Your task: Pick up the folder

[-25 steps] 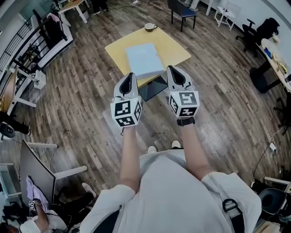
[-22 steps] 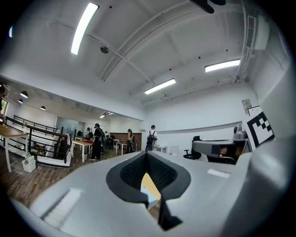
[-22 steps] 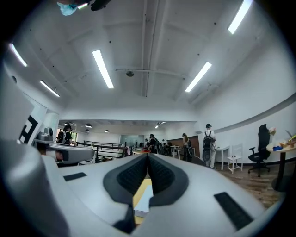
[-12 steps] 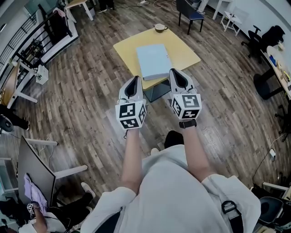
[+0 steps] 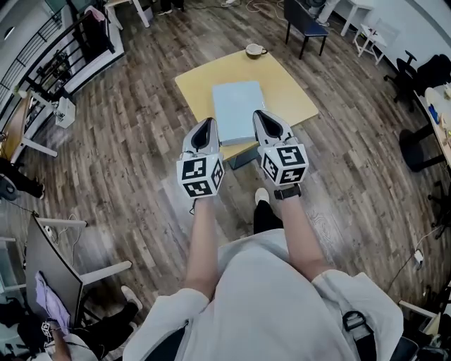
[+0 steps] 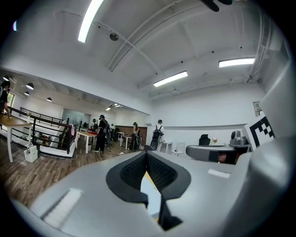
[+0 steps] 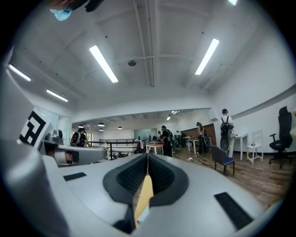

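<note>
A pale blue folder (image 5: 237, 110) lies flat on a low yellow table (image 5: 199, 87) in the head view. My left gripper (image 5: 205, 127) hovers by the folder's near left corner, jaws shut with nothing in them. At the folder's near right edge my right gripper (image 5: 264, 118) is likewise shut and empty. Both point level toward the table. In the left gripper view a sliver of the folder (image 6: 149, 192) shows through the gap below the left gripper (image 6: 147, 155). A strip of yellow table (image 7: 144, 193) shows below the right gripper (image 7: 148, 157) in the right gripper view.
A cup (image 5: 254, 51) stands at the table's far edge. A dark chair (image 5: 305, 21) is beyond the table, a railing and rack (image 5: 67, 60) at the left, office chairs (image 5: 416, 60) at the right. Wooden floor surrounds the table. Several people stand far off (image 7: 225, 129).
Both grippers have moved forward and come lower, from short of the table to the folder's near edge. The table now sits nearer in the head view. Jaws stayed shut.
</note>
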`<state>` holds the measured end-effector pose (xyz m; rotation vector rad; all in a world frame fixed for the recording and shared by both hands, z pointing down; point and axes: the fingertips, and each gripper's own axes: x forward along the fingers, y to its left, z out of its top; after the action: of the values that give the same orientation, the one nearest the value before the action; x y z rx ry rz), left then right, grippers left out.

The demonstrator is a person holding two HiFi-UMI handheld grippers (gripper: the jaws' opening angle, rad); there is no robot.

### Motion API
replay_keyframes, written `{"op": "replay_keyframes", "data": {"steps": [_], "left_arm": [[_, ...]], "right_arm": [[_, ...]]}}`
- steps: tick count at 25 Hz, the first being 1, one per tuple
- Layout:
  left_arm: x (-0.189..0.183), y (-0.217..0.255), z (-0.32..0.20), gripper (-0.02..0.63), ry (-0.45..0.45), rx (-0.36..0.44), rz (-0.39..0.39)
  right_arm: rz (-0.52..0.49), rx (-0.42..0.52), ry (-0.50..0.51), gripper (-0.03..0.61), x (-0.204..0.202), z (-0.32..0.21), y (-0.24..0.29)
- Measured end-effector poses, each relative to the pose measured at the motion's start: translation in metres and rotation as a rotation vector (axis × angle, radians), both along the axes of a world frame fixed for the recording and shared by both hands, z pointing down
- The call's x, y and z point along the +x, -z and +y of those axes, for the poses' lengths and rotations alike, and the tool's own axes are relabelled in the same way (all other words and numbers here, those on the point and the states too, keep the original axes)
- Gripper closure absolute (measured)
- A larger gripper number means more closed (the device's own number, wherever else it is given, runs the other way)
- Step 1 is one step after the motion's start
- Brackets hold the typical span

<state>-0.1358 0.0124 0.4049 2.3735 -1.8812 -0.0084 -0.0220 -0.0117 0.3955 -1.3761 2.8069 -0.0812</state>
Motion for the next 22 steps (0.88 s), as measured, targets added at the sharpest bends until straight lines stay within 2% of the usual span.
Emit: {"op": "replay_keyframes", "data": {"steps": [5,11,16,22], "left_arm": [[0.027,0.018,-0.079,0.603,0.004,0.026,-0.055],[0.016,0.027,-0.160,0.603,0.100,0.020,-0.034],[0.028,0.007,-0.200,0.603,0.103,-0.031,-0.037],[-0.006,-0.018,-0.242,0.603,0.141,-0.082,-0.039]], "right_arm": [[-0.105,0.045,0.084,0.565,-0.001,-0.090,0.031],[-0.076,0.050,0.163,0.566,-0.003,-0.171,0.035],[-0.125,-0.007,0.136,0.566,0.018,-0.237,0.021],[-0.083,-0.082,0.117,0.565,0.008,-0.284,-0.020]]}}
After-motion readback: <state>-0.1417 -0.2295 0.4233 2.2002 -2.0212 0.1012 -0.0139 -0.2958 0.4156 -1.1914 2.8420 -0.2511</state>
